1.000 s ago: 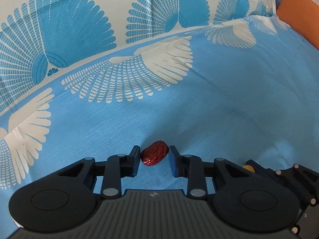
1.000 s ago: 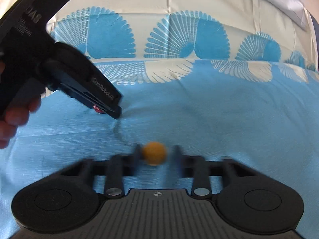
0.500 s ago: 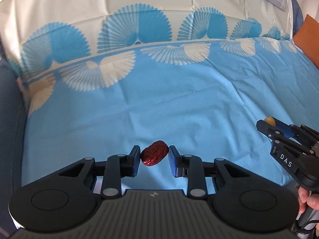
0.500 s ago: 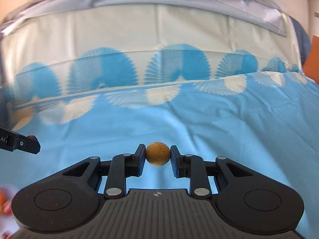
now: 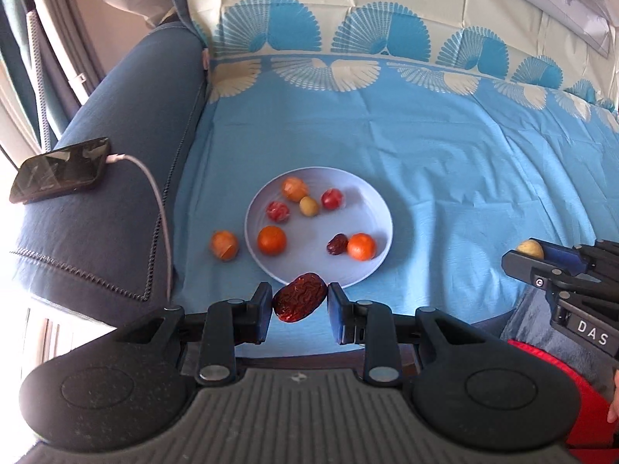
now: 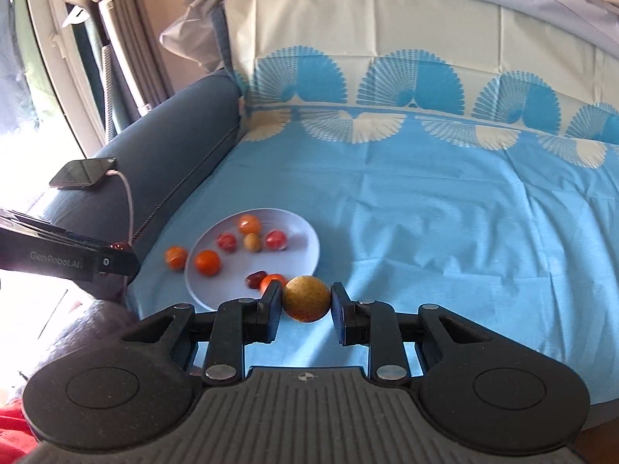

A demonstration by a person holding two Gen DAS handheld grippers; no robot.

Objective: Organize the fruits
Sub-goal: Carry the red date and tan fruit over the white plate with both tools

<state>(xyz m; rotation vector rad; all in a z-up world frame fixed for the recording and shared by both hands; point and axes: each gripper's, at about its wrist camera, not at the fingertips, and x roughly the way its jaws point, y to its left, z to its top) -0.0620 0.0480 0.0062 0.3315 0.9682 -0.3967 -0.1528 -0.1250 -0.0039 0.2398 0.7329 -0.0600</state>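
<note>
Presently: seven fruits are laid on plate (image 5: 381, 208) | one orange fruit (image 5: 223, 244) is left beside it on sheet | red date (image 5: 300, 297) is clamped in left gripper (image 5: 298, 309) | yellow-brown round fruit (image 6: 306, 298) is clamped in right gripper (image 6: 305, 309), both carried near plate, undelivered.

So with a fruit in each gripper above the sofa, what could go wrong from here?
1. The plate already holds seven fruits; a dropped red date could knock them about.
2. The round tan fruit may roll off the plate.
3. The orange fruit beside the plate might be overlooked.
</note>
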